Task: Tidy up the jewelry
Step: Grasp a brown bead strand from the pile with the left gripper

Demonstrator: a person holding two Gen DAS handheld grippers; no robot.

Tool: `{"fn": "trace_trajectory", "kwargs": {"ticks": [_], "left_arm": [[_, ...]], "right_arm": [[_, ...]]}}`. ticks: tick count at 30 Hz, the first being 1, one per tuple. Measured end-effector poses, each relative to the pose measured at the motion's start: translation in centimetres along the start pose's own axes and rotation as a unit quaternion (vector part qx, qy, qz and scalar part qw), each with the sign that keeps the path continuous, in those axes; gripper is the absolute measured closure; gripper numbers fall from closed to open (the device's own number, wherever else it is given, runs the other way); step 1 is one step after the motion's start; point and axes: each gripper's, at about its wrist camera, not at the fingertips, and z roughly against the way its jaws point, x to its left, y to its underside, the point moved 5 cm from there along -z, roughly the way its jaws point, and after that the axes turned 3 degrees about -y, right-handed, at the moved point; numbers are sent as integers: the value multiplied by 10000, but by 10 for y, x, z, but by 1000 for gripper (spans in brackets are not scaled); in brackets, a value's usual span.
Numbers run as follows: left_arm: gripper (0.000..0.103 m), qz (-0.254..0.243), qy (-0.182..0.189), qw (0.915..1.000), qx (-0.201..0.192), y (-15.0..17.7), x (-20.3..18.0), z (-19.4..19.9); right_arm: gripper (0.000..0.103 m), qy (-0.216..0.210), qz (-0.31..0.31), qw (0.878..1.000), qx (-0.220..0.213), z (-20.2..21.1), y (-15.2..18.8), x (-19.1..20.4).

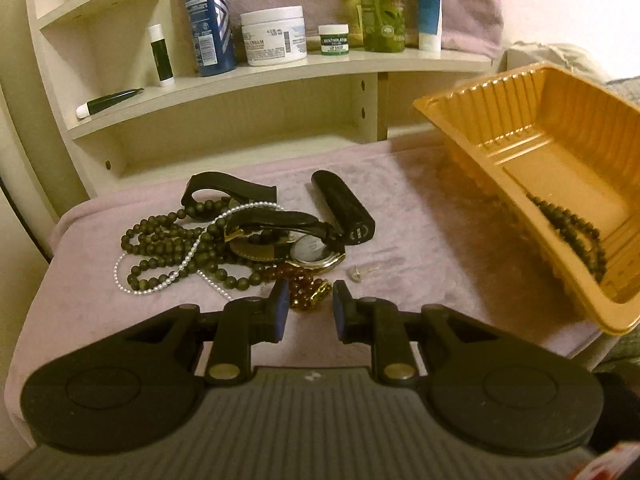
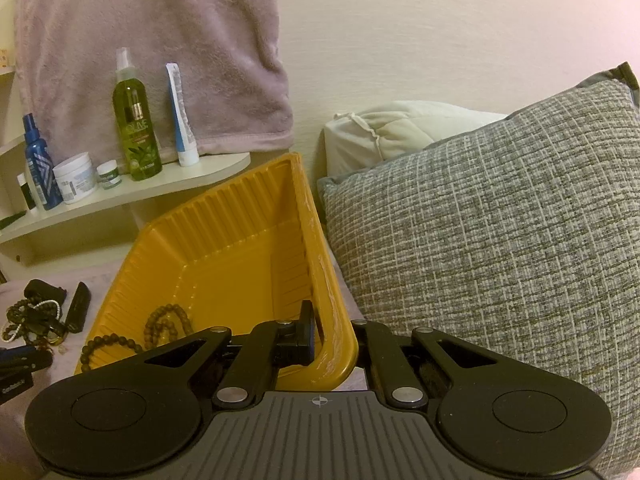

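On the pink cloth (image 1: pixel 420 240) lies a tangled pile: dark green beads (image 1: pixel 160 240), a pearl strand (image 1: pixel 188 256), a black-strapped watch (image 1: pixel 316 258) and a black case (image 1: pixel 344 208). A red-brown bead bracelet (image 1: pixel 308 294) with a gold piece lies at the pile's near edge. My left gripper (image 1: pixel 310 292) hovers low over it, open by a narrow gap, with the pads on either side and not touching it. A small clear stud (image 1: pixel 360 271) lies just right. My right gripper (image 2: pixel 332 332) is shut on the rim of the orange tray (image 2: pixel 224 240), holding it tilted toward the pile. Dark bead bracelets (image 2: pixel 164 324) rest inside.
A cream shelf (image 1: pixel 280 76) behind the cloth carries bottles, jars and tubes. A pink towel (image 2: pixel 160 40) hangs above it. To the right of the tray stand a grey woven pillow (image 2: pixel 480 240) and a white cushion (image 2: pixel 400 128).
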Motion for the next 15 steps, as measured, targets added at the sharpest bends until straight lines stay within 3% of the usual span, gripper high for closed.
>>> {"fn": "trace_trajectory", "kwargs": {"ticks": [4,6,15], "left_arm": [[82,-140,-64,9999,-27,1,-1,-1],[93,-163,-26,9999,-24,1,0,1],[96,-51,49,10000,-35,1,6,18]], "right_arm": [[97,0,-2,10000,-3,0,0,0],[97,-1,0,10000,-3,0,0,0],[97,-17,45,10000,-13,-1,-3,0]]}}
